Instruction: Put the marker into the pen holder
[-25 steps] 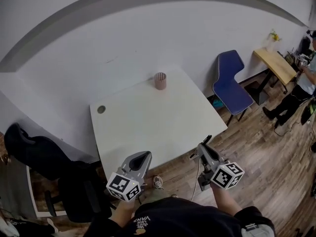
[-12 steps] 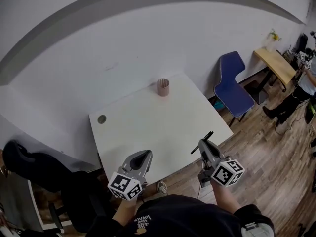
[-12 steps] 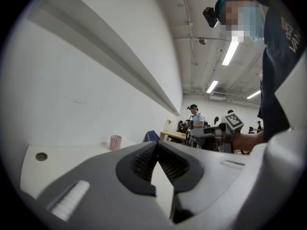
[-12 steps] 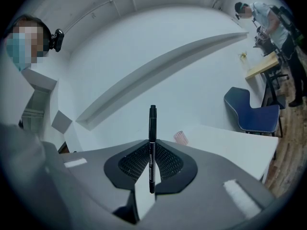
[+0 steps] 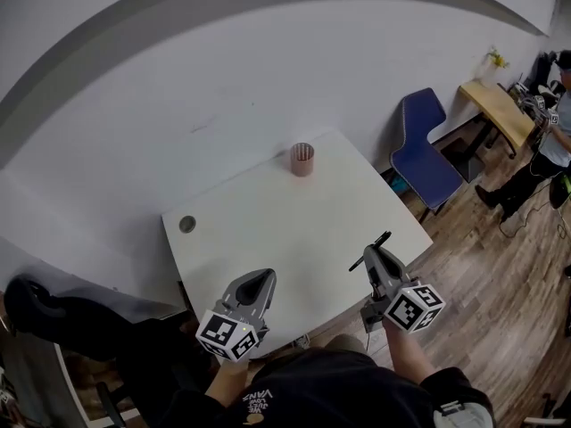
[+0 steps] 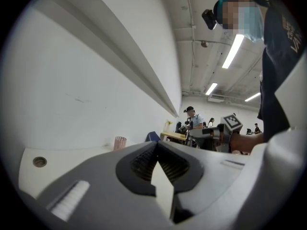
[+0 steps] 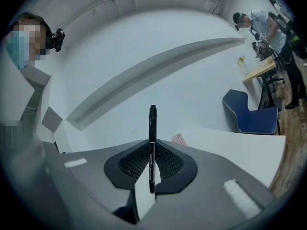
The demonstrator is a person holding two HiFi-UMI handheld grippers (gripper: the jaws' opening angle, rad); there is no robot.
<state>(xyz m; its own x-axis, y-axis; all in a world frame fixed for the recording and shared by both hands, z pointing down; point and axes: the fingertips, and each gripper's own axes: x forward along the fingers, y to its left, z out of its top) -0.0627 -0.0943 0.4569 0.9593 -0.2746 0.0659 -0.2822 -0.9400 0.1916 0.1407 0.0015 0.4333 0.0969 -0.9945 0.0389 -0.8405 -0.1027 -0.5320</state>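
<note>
A black marker (image 7: 152, 128) stands clamped between the jaws of my right gripper (image 5: 371, 259), its upper end sticking out above them; in the head view the marker (image 5: 369, 251) lies crosswise over the table's near right edge. The pink mesh pen holder (image 5: 302, 159) stands upright at the far side of the white table (image 5: 277, 226), well beyond both grippers, and shows small in the left gripper view (image 6: 120, 143) and behind the jaws in the right gripper view (image 7: 179, 138). My left gripper (image 5: 259, 284) hovers shut and empty at the table's near edge.
A round cable grommet (image 5: 186, 225) sits near the table's left edge. A blue chair (image 5: 422, 147) stands to the right of the table, with a wooden desk (image 5: 502, 112) and a person (image 5: 542, 160) farther right. A dark office chair (image 5: 53, 312) is at the left.
The view has shifted: the table and pen holder sit lower and to the right in frame. My right gripper with the marker has edged slightly forward over the table's edge. The left gripper has barely moved.
</note>
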